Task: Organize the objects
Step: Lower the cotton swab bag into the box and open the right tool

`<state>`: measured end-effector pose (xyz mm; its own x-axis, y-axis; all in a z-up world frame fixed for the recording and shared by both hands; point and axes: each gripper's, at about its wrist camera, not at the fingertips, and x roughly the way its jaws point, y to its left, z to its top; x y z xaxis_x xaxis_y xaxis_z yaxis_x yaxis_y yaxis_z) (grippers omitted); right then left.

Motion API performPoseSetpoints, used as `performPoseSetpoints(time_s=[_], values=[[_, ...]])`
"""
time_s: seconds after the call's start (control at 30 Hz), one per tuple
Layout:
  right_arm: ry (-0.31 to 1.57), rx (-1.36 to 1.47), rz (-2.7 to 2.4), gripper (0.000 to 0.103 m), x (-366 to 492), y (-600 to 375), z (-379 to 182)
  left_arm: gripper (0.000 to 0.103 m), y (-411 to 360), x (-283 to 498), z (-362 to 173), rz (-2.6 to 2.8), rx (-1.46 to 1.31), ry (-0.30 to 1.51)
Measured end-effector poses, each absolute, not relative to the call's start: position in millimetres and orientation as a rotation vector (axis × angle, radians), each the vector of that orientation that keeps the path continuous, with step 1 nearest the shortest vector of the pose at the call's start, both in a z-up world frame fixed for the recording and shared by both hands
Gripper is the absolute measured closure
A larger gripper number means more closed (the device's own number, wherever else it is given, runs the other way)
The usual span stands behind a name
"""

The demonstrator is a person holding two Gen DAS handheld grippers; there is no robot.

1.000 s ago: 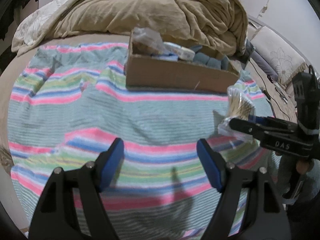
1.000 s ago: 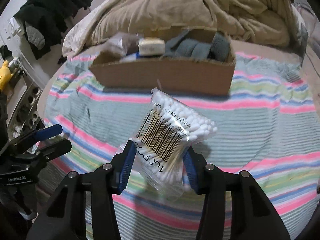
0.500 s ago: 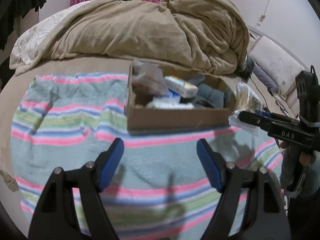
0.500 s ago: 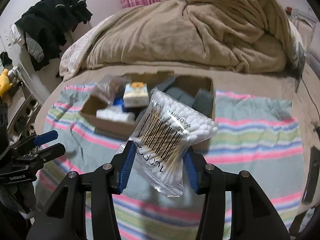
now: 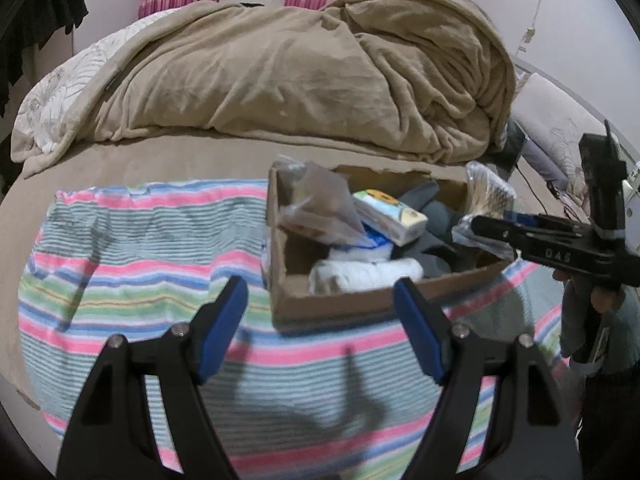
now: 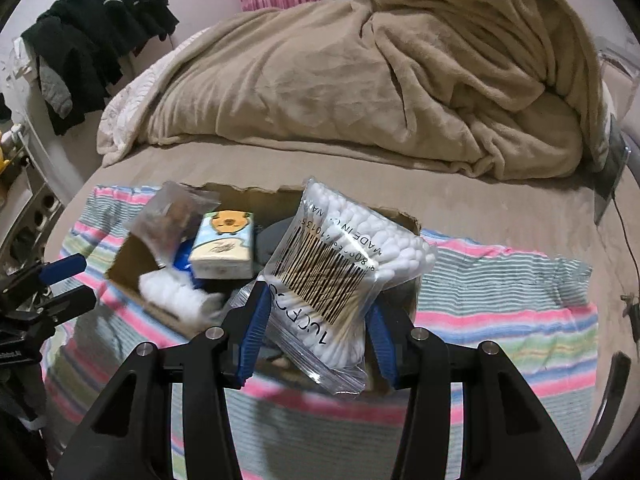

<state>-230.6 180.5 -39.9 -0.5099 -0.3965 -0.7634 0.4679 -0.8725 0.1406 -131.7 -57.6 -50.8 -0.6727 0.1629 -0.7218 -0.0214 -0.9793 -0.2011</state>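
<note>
A cardboard box [image 5: 352, 304] [image 6: 128, 258] stands on a striped cloth [image 5: 128, 264] [image 6: 500, 292] on the bed. It holds a clear bag [image 6: 172, 216], a tissue pack with a bear face [image 6: 224, 246] [image 5: 390, 216], white rolled items [image 5: 364, 272] and grey cloth [image 5: 432, 204]. My right gripper [image 6: 316, 316] is shut on a clear bag of cotton swabs [image 6: 344, 272] and holds it above the box's right half; it shows at the right in the left wrist view [image 5: 486, 196]. My left gripper [image 5: 320, 308] is open and empty, in front of the box.
A heaped tan blanket [image 5: 312, 72] [image 6: 380, 64] lies behind the box. Dark clothes [image 6: 92, 48] hang at the far left. A cable [image 6: 624, 240] runs along the bed's right side. A pillow [image 5: 560, 128] lies at the right.
Both grippers have risen and moved toward the box. My right gripper has carried the cotton swab bag from above the cloth to above the box.
</note>
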Motion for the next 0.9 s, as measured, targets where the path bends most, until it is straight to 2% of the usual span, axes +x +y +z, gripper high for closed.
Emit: performPoseSetpoints(time_s=[0.2,0.47,0.6,0.9], values=[[0.153,1.238,-2.35,0.052,-247,176,-68,0.026,-53,-147,-63,2.747,-1.252,-0.273],[0.163,1.222,-2.36,0.051,-246,174,-71,0.026,-49,-146,-68,2.745,-1.268,-0.275],[0.136,1.218,-2.356,0.042,-242,176,-66,0.026,-49,-139,-60,2.758,-1.246,-0.274],[0.114,1.173,-2.378,0.037,-211,179,-45,0.026,-42,-108,-42,2.772,-1.207,-0.28]])
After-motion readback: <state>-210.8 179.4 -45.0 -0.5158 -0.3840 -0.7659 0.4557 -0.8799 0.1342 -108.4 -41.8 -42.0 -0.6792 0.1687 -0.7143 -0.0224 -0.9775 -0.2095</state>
